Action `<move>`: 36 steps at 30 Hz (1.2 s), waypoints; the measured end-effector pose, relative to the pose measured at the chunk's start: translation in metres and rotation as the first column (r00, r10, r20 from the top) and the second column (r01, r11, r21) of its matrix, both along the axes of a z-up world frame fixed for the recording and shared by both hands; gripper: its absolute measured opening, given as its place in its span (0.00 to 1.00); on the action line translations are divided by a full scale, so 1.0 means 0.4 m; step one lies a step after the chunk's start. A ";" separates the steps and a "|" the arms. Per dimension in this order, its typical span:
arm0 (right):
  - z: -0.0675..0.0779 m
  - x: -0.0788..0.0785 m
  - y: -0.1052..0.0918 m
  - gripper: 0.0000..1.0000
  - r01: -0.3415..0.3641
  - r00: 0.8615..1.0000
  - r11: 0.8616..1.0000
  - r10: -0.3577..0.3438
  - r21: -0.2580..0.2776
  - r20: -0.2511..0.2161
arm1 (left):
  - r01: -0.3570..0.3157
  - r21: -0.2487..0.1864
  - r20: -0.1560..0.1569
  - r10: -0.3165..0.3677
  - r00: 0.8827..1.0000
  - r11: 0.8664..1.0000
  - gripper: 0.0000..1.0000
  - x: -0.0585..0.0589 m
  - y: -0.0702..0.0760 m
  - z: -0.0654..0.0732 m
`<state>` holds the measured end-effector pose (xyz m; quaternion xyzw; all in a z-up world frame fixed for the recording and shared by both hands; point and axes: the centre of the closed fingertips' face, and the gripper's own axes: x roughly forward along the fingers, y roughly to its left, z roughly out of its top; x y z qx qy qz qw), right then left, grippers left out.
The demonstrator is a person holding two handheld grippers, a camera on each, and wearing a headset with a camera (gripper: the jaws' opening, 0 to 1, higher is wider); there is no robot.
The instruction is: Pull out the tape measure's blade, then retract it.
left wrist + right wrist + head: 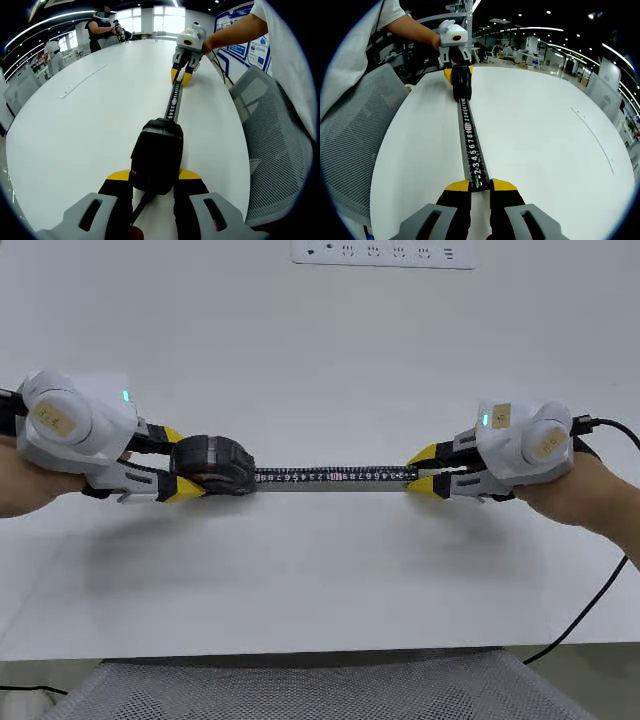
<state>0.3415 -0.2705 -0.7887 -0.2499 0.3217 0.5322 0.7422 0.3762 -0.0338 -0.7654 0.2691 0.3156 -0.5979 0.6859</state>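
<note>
Tape measure [212, 466], blade drawn out. The case [157, 155] is black, rounded and ribbed. It sits at left centre of the head view, clamped between the yellow-tipped jaws of the left hand-held gripper [180, 462]. The blade [335, 476] is dark with white numerals and one reddish mark partway along. It leaves the case mouth and runs straight and level across the middle of the frame. Its free end is pinched by the right hand-held gripper [420, 470] at right centre. The blade lies face up, low over the white counter [320, 570]; contact with the counter cannot be told.
</note>
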 end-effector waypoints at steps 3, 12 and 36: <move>0.000 -0.001 -0.014 0.10 0.000 1.000 1.000 0.000 -0.011 0.000 | 0.002 0.001 0.003 -0.002 1.000 1.000 0.26 0.000 0.000 0.000; -0.002 -0.002 -0.059 0.10 0.022 1.000 0.999 -0.022 -0.038 0.001 | 0.004 0.001 0.005 -0.004 1.000 1.000 0.26 -0.001 0.000 0.000; -0.003 -0.001 -0.070 0.12 0.021 1.000 0.998 -0.022 -0.056 -0.016 | -0.005 0.010 0.008 0.005 1.000 1.000 0.26 -0.003 -0.002 0.001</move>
